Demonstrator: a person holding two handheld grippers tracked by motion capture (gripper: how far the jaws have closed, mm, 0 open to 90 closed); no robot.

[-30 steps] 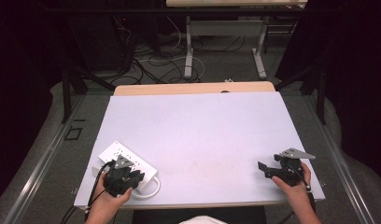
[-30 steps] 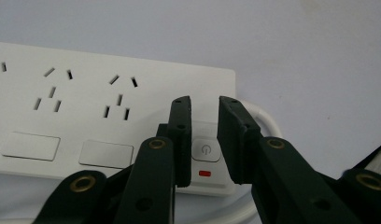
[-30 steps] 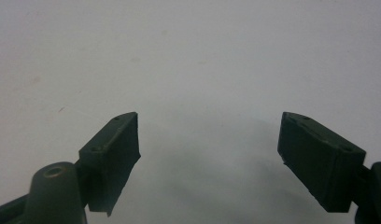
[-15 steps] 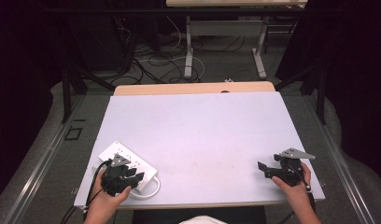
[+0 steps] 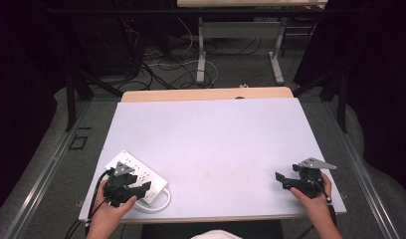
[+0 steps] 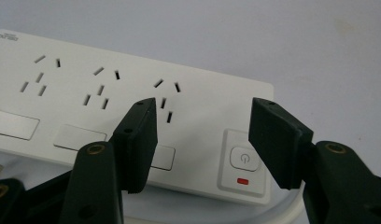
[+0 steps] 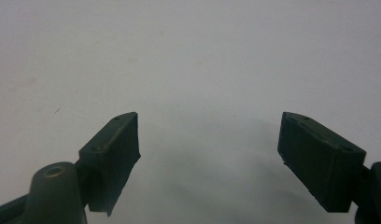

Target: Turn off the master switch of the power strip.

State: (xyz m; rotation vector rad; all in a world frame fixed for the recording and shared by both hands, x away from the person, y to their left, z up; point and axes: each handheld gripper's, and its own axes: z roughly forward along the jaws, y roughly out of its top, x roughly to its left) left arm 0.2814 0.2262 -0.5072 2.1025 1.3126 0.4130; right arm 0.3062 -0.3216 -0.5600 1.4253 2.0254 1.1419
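Observation:
A white power strip lies at the table's front left corner, its white cord looping along the front edge. My left gripper hovers over the strip's near end. In the left gripper view the strip shows several sockets, a power button and a small red light. The left gripper is open, its jaws have just been opening, and nothing is pinched between them. My right gripper rests at the front right, open over bare tabletop.
The white table has a wooden strip along its far edge. Beyond it are desk legs and tangled floor cables. Dark curtains stand at both sides.
The left gripper's jaws have spread apart over the strip's end, and the hand has shifted only slightly. The right hand and gripper have stayed put.

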